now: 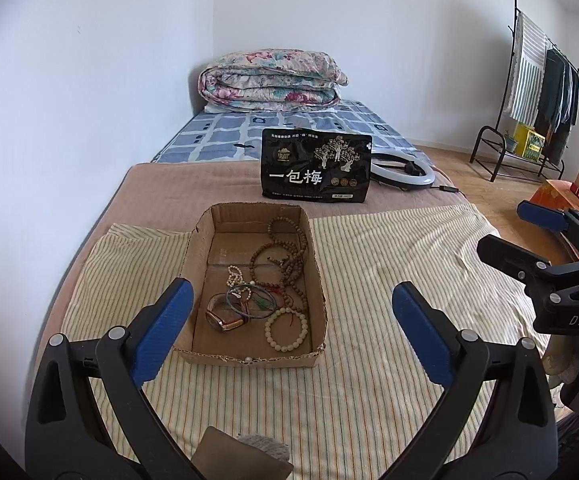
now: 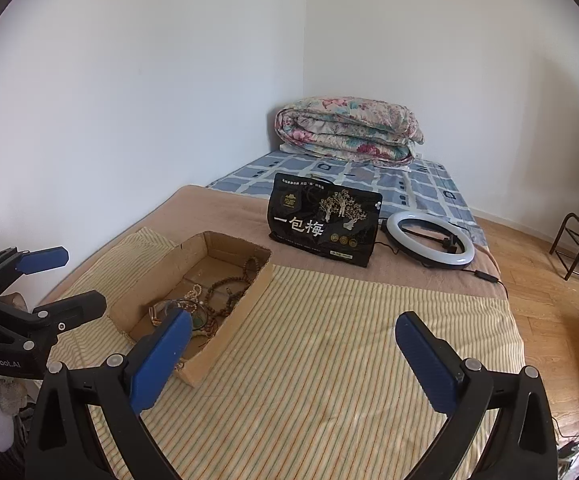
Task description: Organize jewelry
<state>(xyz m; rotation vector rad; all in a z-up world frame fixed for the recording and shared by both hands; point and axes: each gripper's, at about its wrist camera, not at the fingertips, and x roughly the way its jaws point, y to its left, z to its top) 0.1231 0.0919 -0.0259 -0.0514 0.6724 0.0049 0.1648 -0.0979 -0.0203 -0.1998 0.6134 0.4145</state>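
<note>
A shallow cardboard box [image 1: 317, 264] sits on the striped cloth and holds jewelry: brown bead strands [image 1: 289, 252], a cream bead bracelet [image 1: 286, 329], a small cream strand [image 1: 234, 276], a dark bangle [image 1: 249, 300] and a watch [image 1: 222, 319]. My left gripper [image 1: 292, 320] is open and empty, just in front of the box. My right gripper [image 2: 293, 346] is open and empty over the cloth, right of the box [image 2: 233, 320]. The right gripper also shows in the left wrist view [image 1: 529, 236], and the left gripper in the right wrist view [image 2: 55, 280].
A black snack bag [image 1: 316, 168] stands behind the box on the brown blanket. A ring light [image 2: 429, 238] with a cable lies to its right. A folded floral quilt [image 1: 273, 80] lies at the far end. The wall is left; a clothes rack [image 1: 545, 92] stands right.
</note>
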